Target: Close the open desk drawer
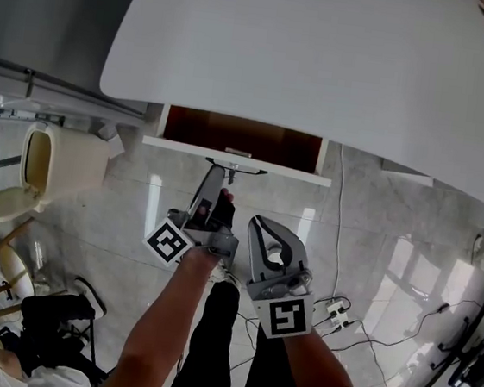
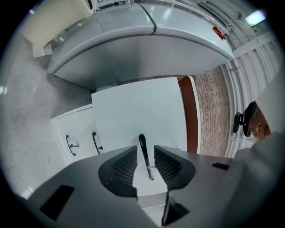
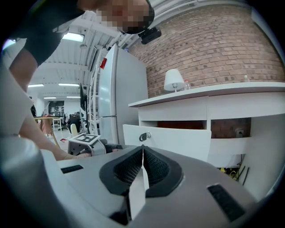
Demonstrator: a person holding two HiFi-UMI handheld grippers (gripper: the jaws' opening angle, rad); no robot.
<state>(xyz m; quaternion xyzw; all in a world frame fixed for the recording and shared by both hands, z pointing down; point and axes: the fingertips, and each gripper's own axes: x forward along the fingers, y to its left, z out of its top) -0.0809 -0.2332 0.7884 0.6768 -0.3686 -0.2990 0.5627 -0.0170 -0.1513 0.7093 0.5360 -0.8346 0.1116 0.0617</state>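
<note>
The white desk (image 1: 344, 61) has one drawer (image 1: 237, 158) pulled out, its brown inside showing. My left gripper (image 1: 215, 179) reaches level to the drawer front. In the left gripper view its jaws stand open on either side of the thin black drawer handle (image 2: 142, 147), and the pads do not press on it. The left gripper (image 2: 145, 152) faces the white drawer front (image 2: 142, 111). My right gripper (image 1: 261, 226) hangs back beside the left one, shut with nothing in it. From the right gripper (image 3: 143, 149) the open drawer (image 3: 173, 140) lies ahead.
A beige bin (image 1: 54, 163) stands on the floor left of the desk. A power strip with cables (image 1: 337, 310) lies at the right. Lower drawers with black handles (image 2: 73, 143) sit beside the open one. A grey fridge (image 3: 120, 98) and a lamp (image 3: 174, 80) stand by the brick wall.
</note>
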